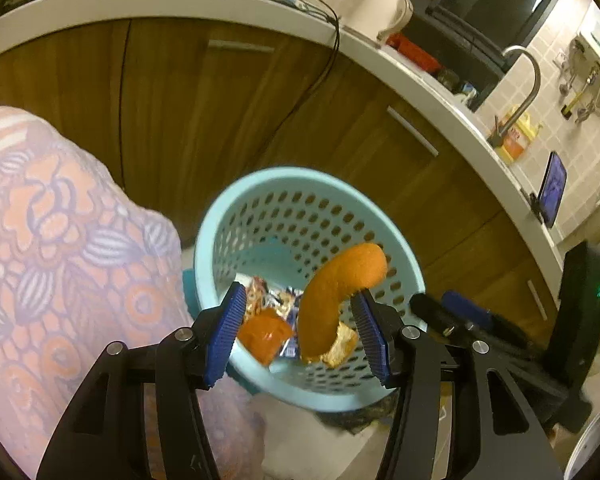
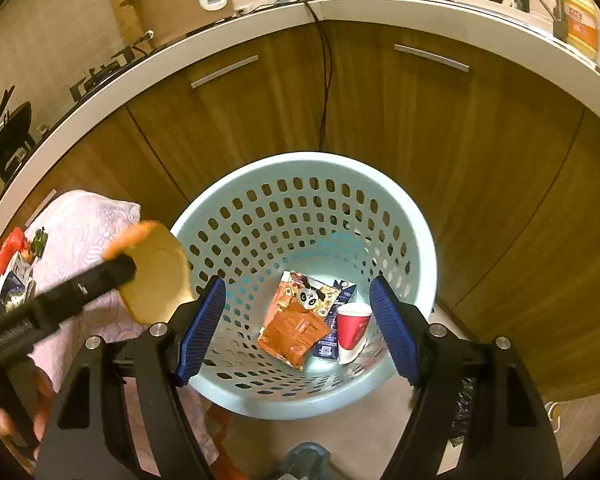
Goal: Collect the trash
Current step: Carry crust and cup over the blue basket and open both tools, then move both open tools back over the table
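1. Blue-padded left gripper [image 1: 300, 330] stands released, its jaws apart, the curved orange peel [image 1: 332, 300] loose between them above the pale blue perforated plastic basket [image 1: 220, 220].
2. Right gripper [image 2: 298, 330] gapes empty; only its view shows the red paper cup [image 2: 352, 328], at 4 o'clock of the orange snack packet [image 2: 296, 328].

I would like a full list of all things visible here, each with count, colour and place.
basket: one, pale blue, on floor before cabinets
orange peel: one, orange, between left gripper pads, above basket
snack wrapper: one, orange, basket bottom
paper cup: one, red and white, basket bottom
small carton: one, dark blue, under cup
cabinets: brown wood, behind basket
cloth: patterned pink, left of basket
left gripper: open
right gripper: open, empty
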### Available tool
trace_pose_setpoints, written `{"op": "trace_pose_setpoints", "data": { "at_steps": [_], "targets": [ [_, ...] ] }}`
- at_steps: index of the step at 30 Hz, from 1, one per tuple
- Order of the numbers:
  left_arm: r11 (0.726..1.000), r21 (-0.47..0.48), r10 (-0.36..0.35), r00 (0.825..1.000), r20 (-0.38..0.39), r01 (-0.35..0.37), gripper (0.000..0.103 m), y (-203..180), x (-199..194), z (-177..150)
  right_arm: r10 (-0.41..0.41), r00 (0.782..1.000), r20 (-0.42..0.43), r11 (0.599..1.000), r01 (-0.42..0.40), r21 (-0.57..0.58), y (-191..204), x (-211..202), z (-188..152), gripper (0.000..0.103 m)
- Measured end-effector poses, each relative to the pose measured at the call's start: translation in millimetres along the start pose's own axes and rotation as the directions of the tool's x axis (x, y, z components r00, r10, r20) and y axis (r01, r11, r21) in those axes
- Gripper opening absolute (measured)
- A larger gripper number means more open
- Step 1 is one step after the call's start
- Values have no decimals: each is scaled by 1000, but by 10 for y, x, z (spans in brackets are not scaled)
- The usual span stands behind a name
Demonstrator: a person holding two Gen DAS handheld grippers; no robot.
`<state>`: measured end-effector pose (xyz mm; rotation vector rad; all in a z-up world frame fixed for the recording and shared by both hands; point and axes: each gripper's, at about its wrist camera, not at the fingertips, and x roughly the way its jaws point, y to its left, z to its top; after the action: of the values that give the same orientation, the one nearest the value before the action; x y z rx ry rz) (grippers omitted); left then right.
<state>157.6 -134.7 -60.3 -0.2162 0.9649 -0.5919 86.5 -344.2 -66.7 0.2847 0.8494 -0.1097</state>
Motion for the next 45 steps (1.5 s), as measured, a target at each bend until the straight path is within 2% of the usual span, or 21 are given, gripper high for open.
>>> {"op": "trace_pose_setpoints", "data": {
  "at_steps": [3, 10, 14, 18, 21, 24, 28, 29, 30, 31, 35, 37, 40, 42, 45],
  "targets": [
    [999, 22, 26, 1000, -10, -25, 62, -7, 21, -46, 7, 1000, 0, 1000, -7, 6, -4, -7, 6, 71],
    [997, 50, 65, 997, -33, -64, 62, 17, -32, -123, 28, 1000, 5, 999, -28, -18, 115, -40, 1, 71],
    [997, 24, 73, 997, 24, -74, 62, 107, -312, -174, 61, 998, 21, 996, -60, -63, 306, -98, -5, 71],
    [995, -8, 102, 988, 116, -102, 62, 244, -765, -213, 110, 993, 47, 986, -103, -132, 606, -175, -16, 71],
    [988, -41, 154, 970, 189, -149, 62, 423, -1155, -258, 170, 984, 62, 969, -155, -193, 929, -237, -21, 71],
    [975, -94, 217, 943, 253, -199, 62, 655, -1534, -324, 234, 970, 70, 943, -209, -261, 1309, -282, -45, 71],
    [945, -177, 319, 892, 319, -275, 62, 975, -2005, -412, 290, 955, 62, 899, -249, -361, 1896, -256, -111, 70],
    [937, -198, 342, 880, 329, -289, 62, 1051, -2102, -429, 301, 952, 61, 889, -257, -380, 2019, -235, -132, 68],
    [929, -219, 359, 871, 336, -299, 62, 1133, -2197, -455, 322, 945, 56, 874, -274, -402, 2172, -201, -154, 59],
    [917, -250, 383, 858, 343, -310, 63, 1269, -2316, -482, 335, 941, 45, 863, -287, -416, 2277, -177, -170, 56],
    [880, -330, 450, 823, 347, -342, 72, 1652, -2578, -550, 356, 935, -4, 832, -319, -454, 2648, -4, -255, 39],
    [859, -370, 477, 814, 332, -353, 72, 1860, -2633, -562, 354, 935, -21, 823, -322, -467, 2801, 87, -306, 39],
    [832, -408, 508, 811, 290, -376, 72, 2100, -2621, -564, 340, 939, -58, 819, -326, -473, 2923, 271, -409, 39],
    [837, -407, 495, 824, 276, -366, 72, 2198, -2575, -558, 308, 949, -59, 821, -297, -487, 2969, 318, -431, 39],
    [854, -396, 454, 855, 251, -337, 72, 2279, -2441, -492, 324, 944, -68, 813, -314, -490, 2961, 323, -425, 39]
  ]
}}
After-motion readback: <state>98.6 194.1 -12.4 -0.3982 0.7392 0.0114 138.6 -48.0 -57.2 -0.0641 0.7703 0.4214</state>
